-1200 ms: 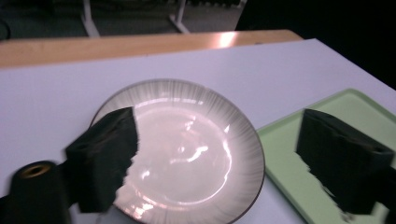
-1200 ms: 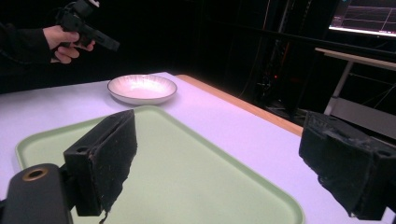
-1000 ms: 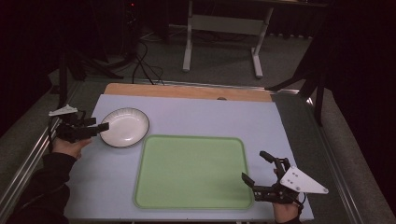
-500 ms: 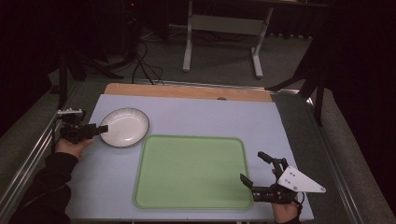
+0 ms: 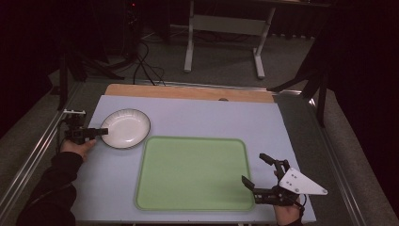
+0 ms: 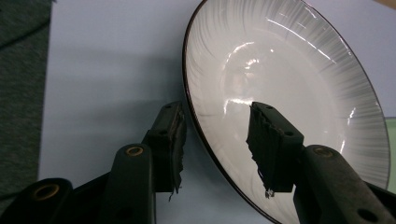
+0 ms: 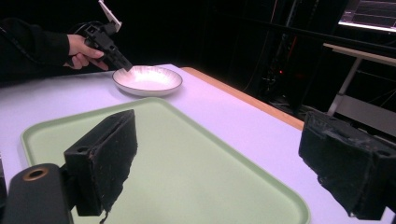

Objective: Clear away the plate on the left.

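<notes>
A dark room surrounds a table (image 5: 197, 117) covered in a pale sheet, with a green tray (image 5: 193, 172) near its front edge. The plate (image 5: 125, 128) sits upright on the sheet, just beyond the tray's far left corner. The left gripper (image 6: 215, 140) straddles the plate's near rim, one jaw outside and one over the bowl; the jaws have just been closing, with a gap showing, so nothing is gripped yet. To pinch well, it should seat the rim deep between the pads before squeezing. The plate is round, with no long axis, and faces up. The right gripper (image 5: 258, 170) hovers wide open and empty at the tray's right edge.
</notes>
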Action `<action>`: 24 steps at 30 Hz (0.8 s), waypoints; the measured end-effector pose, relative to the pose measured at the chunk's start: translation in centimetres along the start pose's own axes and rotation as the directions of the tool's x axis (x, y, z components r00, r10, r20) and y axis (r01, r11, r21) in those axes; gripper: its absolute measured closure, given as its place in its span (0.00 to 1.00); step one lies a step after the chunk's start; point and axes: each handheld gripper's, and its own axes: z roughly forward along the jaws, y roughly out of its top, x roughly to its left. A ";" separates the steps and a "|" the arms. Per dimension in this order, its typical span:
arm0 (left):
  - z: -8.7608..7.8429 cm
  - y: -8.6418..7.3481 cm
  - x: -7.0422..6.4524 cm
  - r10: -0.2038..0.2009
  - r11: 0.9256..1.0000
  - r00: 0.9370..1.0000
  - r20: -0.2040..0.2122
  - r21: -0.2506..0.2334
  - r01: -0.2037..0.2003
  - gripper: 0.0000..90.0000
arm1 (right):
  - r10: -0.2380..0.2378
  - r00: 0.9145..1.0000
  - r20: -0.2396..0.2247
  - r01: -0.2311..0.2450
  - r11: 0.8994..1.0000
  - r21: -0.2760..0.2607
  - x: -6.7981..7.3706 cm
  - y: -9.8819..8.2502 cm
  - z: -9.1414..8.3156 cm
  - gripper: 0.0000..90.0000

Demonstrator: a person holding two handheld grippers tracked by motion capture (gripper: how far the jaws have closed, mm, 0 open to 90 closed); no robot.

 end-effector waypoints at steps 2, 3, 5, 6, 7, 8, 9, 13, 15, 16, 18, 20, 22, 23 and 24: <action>0.2 0.1 0.1 -0.017 1.000 1.000 0.008 0.011 0.017 0.68 | 0.000 1.000 0.000 0.000 1.000 -0.001 0.0 0.0 0.0 0.13; 0.3 0.2 0.2 -0.030 0.999 1.000 0.007 0.017 0.030 0.69 | -0.001 1.000 0.001 0.001 1.000 0.000 0.0 0.0 0.0 0.13; 0.5 0.2 0.4 -0.049 0.998 0.999 0.003 0.028 0.049 0.72 | -0.001 1.000 0.001 0.001 1.000 0.001 0.0 0.0 0.0 0.13; 0.5 0.3 0.3 -0.047 0.998 0.999 0.005 0.029 0.047 0.75 | -0.001 1.000 0.002 0.001 1.000 0.002 0.0 0.0 0.0 0.13; 0.6 0.3 0.3 -0.055 0.998 0.998 0.006 0.033 0.055 0.76 | -0.002 1.000 0.002 0.002 1.000 0.002 0.0 0.0 0.0 0.13; 0.7 0.3 0.4 -0.063 0.997 0.998 0.003 0.039 0.063 0.77 | -0.003 1.000 0.002 0.003 1.000 0.002 0.0 0.0 0.0 0.13; 0.7 0.3 0.4 -0.060 0.997 0.998 -0.005 0.045 0.060 0.78 | -0.003 1.000 0.002 0.003 1.000 0.002 0.0 0.0 0.0 0.13; 0.9 0.5 0.7 -0.118 0.991 0.993 0.001 0.063 0.118 0.85 | -0.004 1.000 0.004 0.004 1.000 0.003 0.0 0.0 0.0 0.13; 1.1 0.7 0.7 -0.145 0.987 0.989 0.004 0.075 0.144 0.88 | -0.006 1.000 0.004 0.005 1.000 0.003 0.1 0.0 0.0 0.13; 1.2 0.7 0.7 -0.153 0.985 0.988 0.002 0.079 0.152 0.88 | -0.006 1.000 0.004 0.006 1.000 0.004 0.1 0.0 0.1 0.13; 1.3 0.9 0.7 -0.181 0.979 0.984 -0.001 0.093 0.180 0.88 | -0.006 1.000 0.005 0.006 1.000 0.004 0.1 0.0 0.1 0.13; 1.3 1.1 1.0 -0.218 0.970 0.976 0.008 0.108 0.216 0.89 | -0.007 1.000 0.009 0.007 1.000 0.006 0.1 0.0 0.1 0.13; 1.3 1.2 1.0 -0.238 0.965 0.971 0.003 0.117 0.236 0.91 | -0.007 1.000 0.011 0.007 1.000 0.006 0.1 -0.1 0.1 0.13; 1.2 1.3 0.9 -0.241 0.963 0.970 -0.004 0.120 0.240 0.91 | -0.008 1.000 0.012 0.008 1.000 0.006 0.1 -0.1 0.1 0.13; 1.2 1.4 0.8 -0.247 0.961 0.969 -0.012 0.123 0.246 0.92 | -0.007 1.000 0.013 0.007 1.000 0.006 0.1 0.0 0.1 0.13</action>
